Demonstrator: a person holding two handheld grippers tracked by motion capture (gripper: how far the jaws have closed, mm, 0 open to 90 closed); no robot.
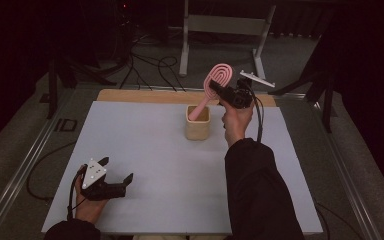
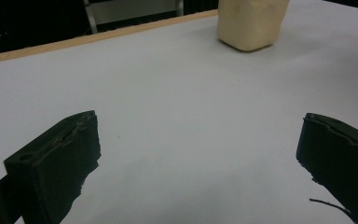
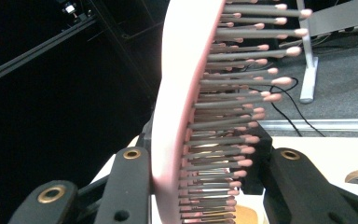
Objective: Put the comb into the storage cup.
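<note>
A pink hairbrush (image 1: 215, 82) leans with its handle down inside a small beige cup (image 1: 197, 123) near the table's far middle. My right gripper (image 1: 222, 92) is shut on the brush head, above and right of the cup. In the right gripper view the brush's pink back and grey bristles (image 3: 200, 107) stand between the two black jaws. My left gripper (image 1: 116, 176) rests low at the near left of the table, open with nothing in it. The left gripper view shows its fingers (image 2: 58, 163) wide apart over bare table, with the cup (image 2: 251, 21) far ahead.
The white table top (image 1: 145, 145) has a wooden strip (image 1: 140, 96) along its far edge. Behind the table stand a grey metal frame (image 1: 225, 30) and loose black cables (image 1: 150, 67) on the floor. Dark stands flank both sides.
</note>
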